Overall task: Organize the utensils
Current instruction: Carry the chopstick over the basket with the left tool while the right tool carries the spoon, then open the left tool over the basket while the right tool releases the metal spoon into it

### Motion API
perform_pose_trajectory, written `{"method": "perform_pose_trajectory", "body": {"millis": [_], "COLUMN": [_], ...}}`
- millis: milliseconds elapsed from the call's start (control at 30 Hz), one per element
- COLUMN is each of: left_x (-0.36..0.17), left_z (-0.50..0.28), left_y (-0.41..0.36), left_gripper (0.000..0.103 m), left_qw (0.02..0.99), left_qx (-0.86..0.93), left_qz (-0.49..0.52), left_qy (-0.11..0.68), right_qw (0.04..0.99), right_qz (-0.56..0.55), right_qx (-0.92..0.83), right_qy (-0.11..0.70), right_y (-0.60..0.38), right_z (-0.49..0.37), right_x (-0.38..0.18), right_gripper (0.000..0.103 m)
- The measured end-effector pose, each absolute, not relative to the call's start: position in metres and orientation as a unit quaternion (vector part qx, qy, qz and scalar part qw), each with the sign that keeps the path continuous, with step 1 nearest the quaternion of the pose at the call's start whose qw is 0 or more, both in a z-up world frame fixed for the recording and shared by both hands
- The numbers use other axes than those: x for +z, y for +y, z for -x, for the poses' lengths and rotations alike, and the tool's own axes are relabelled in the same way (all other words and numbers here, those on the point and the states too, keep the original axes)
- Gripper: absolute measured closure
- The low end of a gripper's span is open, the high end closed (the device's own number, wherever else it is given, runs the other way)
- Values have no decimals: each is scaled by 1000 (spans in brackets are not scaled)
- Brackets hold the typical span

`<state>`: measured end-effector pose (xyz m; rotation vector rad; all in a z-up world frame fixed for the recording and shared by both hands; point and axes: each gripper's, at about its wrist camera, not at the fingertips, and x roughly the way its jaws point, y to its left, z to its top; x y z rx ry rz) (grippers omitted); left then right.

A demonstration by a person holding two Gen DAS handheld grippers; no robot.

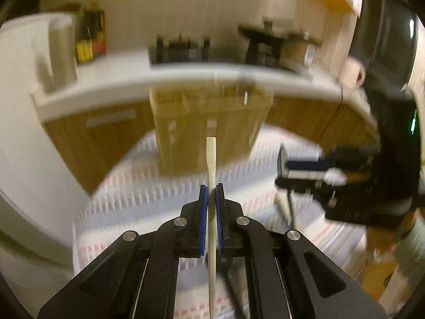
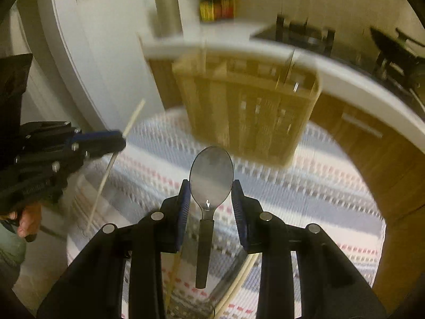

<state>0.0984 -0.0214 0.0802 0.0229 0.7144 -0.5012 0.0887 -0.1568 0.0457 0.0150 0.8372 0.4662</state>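
- The left gripper (image 1: 211,199) clenches a pale chopstick (image 1: 211,164), held above the striped mat (image 1: 127,194).
- The right gripper (image 2: 211,199) grasps a spoon (image 2: 211,175) by its bowl, the dark handle hanging down.
- The wooden caddy (image 2: 247,111) stands on the mat just ahead of both grippers, blurred.

Both wrist cams look fwd and down along own fingers, close over striped cloth (image 1: 148,194). Shared: far wooden caddy (image 1: 209,122), white counter (image 1: 186,77); each sees the other gripper.
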Motion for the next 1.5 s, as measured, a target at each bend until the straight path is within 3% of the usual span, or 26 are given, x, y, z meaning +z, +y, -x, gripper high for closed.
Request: {"method": "perform_pose_trajectory", "body": {"millis": [333,600,767,1367,1433,1500], "left_x": [164,191,184,115,115,115], "left_z": [-132,-147,-174,-216,-214,-209], "left_y": [-15,-27,-30,-33,-31,-26], "left_gripper": [99,99,99,98,94,80], "left_qw": [949,970,975,976,973,971], "left_qx": [-250,-227,-207,-195,-201,-205], "left_qz": [73,81,83,67,70,76], "left_qy": [180,42,21,76,85,93], "right_qw": [944,980,986,980,978,977], "right_qz": [-54,-58,-68,-75,-77,-77], "right_qx": [202,142,119,116,120,124], "right_qy": [254,126,93,140,149,153], "right_y": [-195,-200,-198,-187,-188,-189], "right_z": [-95,-127,-159,-191,-187,-182], "right_x": [128,173,166,95,92,91], "right_gripper": [75,75,75,73,67,44]}}
